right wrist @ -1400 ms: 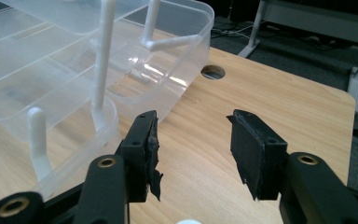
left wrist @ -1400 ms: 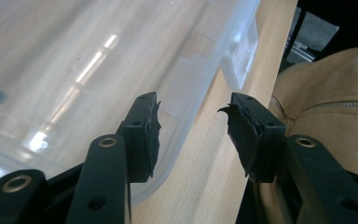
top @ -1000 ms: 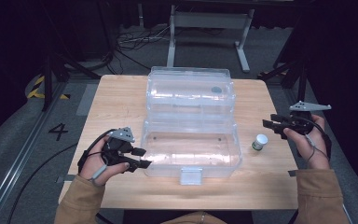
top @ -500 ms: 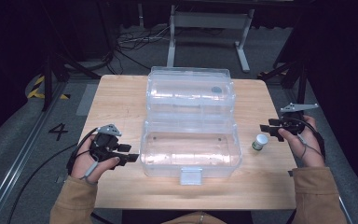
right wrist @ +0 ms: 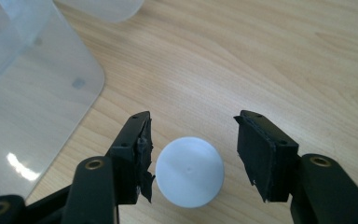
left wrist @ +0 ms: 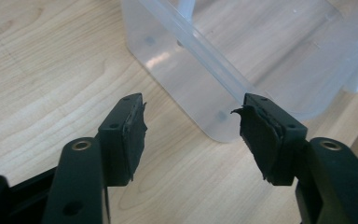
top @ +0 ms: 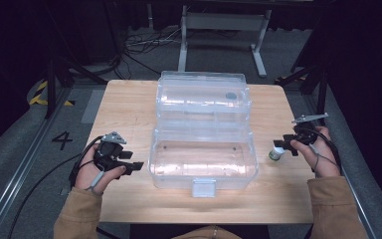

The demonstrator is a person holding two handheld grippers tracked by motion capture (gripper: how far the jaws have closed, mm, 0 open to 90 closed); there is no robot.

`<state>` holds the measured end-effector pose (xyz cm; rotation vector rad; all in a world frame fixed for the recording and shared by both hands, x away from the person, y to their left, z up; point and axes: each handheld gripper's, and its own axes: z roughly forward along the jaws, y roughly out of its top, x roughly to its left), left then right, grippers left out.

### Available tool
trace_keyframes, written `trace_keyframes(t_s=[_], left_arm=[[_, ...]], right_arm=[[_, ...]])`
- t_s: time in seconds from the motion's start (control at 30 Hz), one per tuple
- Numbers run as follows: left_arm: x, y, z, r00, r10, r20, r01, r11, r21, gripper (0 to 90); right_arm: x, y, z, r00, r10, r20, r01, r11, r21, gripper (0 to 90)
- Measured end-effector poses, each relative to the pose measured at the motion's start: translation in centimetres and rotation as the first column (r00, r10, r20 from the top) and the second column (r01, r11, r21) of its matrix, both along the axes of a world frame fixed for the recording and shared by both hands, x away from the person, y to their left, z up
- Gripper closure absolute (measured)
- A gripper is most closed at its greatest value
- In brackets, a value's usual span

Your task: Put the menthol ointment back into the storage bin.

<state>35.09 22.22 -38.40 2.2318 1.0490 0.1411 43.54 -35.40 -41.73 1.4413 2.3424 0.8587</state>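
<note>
A: Where's the bottle point(top: 275, 154)?

B: Upright on the table point(top: 129, 107), just to the right of the clear box point(top: 202, 159), near its front right corner. In the right gripper view its white cap point(right wrist: 189, 171) is seen from above, between the two black jaws.

A: Is the right gripper point(top: 284, 145) grasping it?

B: No. The jaws stand apart on either side of the cap, and a sliver of bare wood shows between each pad and the cap. They have just been opening a little more, with the cap between them. So the bottle is straddled, not pinched.

A: And the left gripper point(top: 135, 164)?

B: It is low over the table at the box's left side, pointing toward the box. Its jaws have also just been opening, and they are released: in the left gripper view there is only wood and the box's rounded corner point(left wrist: 214, 126) beyond the tips, nothing between the pads.

A: What about the box itself?

B: It sits mid-table with its lid point(top: 202, 97) thrown back away from the person. A white latch point(top: 203, 187) hangs at the middle of its front wall. A small dark round mark shows on the lid near its right end.

A: Beyond the table?

B: Dark floor, with cables and a metal frame at the far side.
</note>
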Motion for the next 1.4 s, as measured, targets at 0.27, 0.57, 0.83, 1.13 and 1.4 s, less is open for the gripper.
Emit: trace_keyframes(t_s=[0.27,0.57,0.83,1.13,1.4], left_arm=[[0.1,0.1,-0.2,0.9999,0.005,0.011,-0.005,1.0,-0.001,38.2],[0.2,0.1,-0.4,0.9999,0.002,0.013,-0.002,1.0,0.001,37.4],[0.3,0.1,-0.5,0.9999,0.007,0.007,-0.007,0.9999,-0.01,36.7],[0.3,0.0,-0.6,1.0,0.005,0.004,-0.005,1.0,-0.006,36.5],[0.3,0.0,-0.7,1.0,0.007,0.001,-0.007,1.0,-0.006,36.5]], right_arm=[[0.2,0.2,-0.8,0.9986,-0.008,-0.051,0.007,1.0,-0.025,42.7],[0.3,0.4,-1.4,0.9967,-0.005,-0.081,0.001,0.999,-0.044,42.7],[0.3,0.6,-1.8,0.994,0.003,-0.109,-0.009,0.998,-0.061,42.7],[0.3,0.7,-2.0,0.9916,0.008,-0.129,-0.019,0.996,-0.084,44.8],[0.3,0.9,-2.2,0.9899,0.018,-0.141,-0.033,0.994,-0.105,49.5]])
